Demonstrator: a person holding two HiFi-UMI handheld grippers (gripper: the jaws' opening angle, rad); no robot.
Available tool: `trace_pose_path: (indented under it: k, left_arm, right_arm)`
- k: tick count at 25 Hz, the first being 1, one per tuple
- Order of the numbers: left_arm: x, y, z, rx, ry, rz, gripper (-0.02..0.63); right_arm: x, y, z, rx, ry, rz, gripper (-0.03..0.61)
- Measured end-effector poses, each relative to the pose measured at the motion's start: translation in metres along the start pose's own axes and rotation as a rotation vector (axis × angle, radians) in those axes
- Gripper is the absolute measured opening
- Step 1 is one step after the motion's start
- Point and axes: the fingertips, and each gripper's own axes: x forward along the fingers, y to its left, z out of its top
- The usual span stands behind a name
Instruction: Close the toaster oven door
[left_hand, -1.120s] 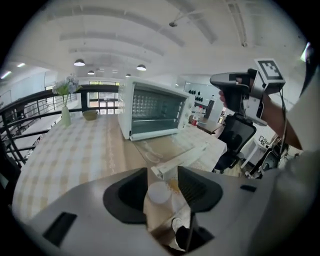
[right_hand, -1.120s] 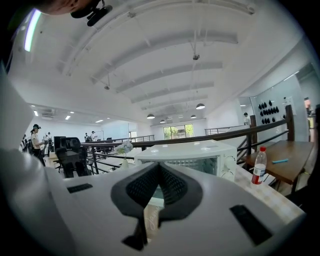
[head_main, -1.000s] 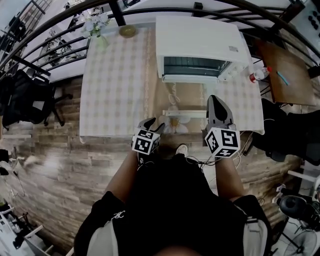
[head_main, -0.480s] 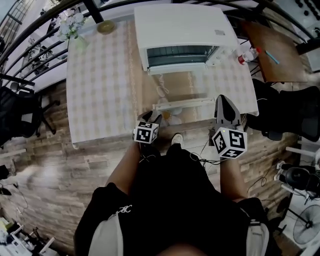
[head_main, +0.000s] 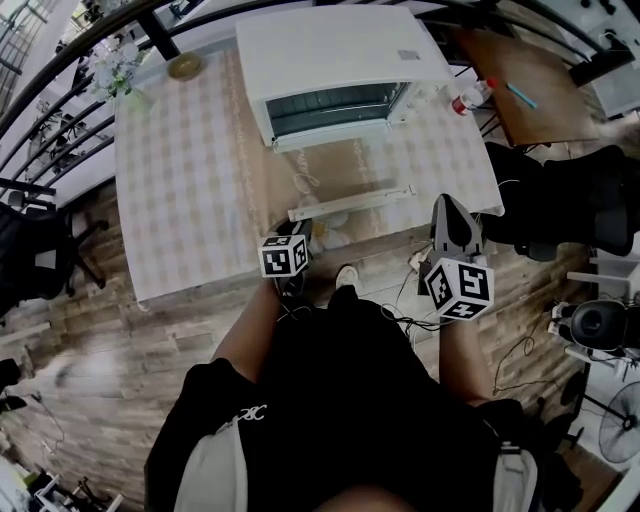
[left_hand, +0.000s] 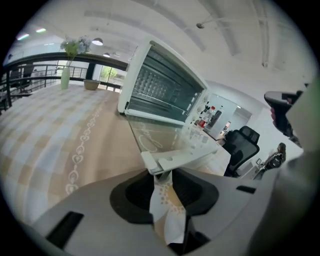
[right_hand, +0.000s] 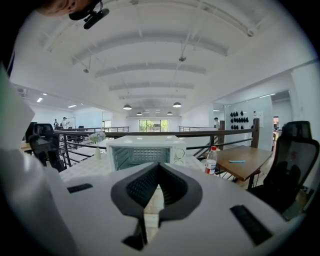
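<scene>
The white toaster oven (head_main: 335, 45) stands at the back of the checked table (head_main: 180, 180). Its glass door (head_main: 330, 170) lies open and flat, with the white handle bar (head_main: 352, 203) toward me. My left gripper (head_main: 295, 232) is at the table's front edge, by the handle's left end. In the left gripper view its jaws are closing around that end of the handle bar (left_hand: 172, 157) at the left gripper (left_hand: 161, 174) tips; tablecloth shows through the gap between them. My right gripper (head_main: 450, 212) hovers off the table's front right corner, shut and empty; from the right gripper (right_hand: 158, 166) the oven (right_hand: 142, 150) lies straight ahead.
A vase of flowers (head_main: 122, 78) and a small bowl (head_main: 184, 67) stand at the table's back left. A bottle (head_main: 465, 100) is right of the oven, with a wooden side table (head_main: 530, 75) and a black chair (head_main: 575, 195) beyond. A railing runs behind the table.
My left gripper has moved forward to the left end of the door handle. The head view has swung, so the table sits more to the left. The right gripper stays at the front right.
</scene>
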Motion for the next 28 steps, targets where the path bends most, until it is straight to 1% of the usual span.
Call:
trace_pose_path:
  k: [1, 3, 6, 9, 13, 18, 23, 28]
  left_arm:
    - [0.000, -0.001, 0.001, -0.017, -0.004, -0.004, 0.121]
    - [-0.001, -0.002, 0.001, -0.019, -0.013, 0.003, 0.115]
    - [-0.005, -0.005, 0.007, 0.003, -0.036, 0.017, 0.110]
    - [-0.011, -0.009, 0.016, 0.021, -0.055, 0.014, 0.107]
    - [-0.022, -0.016, 0.029, 0.073, -0.086, 0.003, 0.103]
    - [-0.041, -0.026, 0.060, 0.070, -0.164, -0.029, 0.109]
    - [-0.055, -0.033, 0.094, 0.036, -0.206, -0.068, 0.110]
    - [-0.064, -0.036, 0.124, 0.035, -0.245, -0.056, 0.110]
  right_arm:
    - [-0.001, -0.002, -0.001, 0.001, 0.001, -0.003, -0.008]
    - [-0.003, -0.004, -0.002, 0.003, 0.002, -0.006, -0.008]
    - [-0.002, -0.006, 0.000, 0.009, -0.005, -0.003, -0.008]
    - [0.001, -0.004, 0.003, 0.015, -0.016, 0.009, -0.008]
    - [0.005, 0.004, 0.004, 0.026, -0.031, 0.030, -0.008]
    - [0.008, 0.014, 0.005, 0.038, -0.041, 0.054, -0.008]
    - [0.006, 0.014, 0.004, 0.053, -0.051, 0.056, -0.008]
    - [0.002, 0.008, 0.007, 0.064, -0.065, 0.042, -0.008]
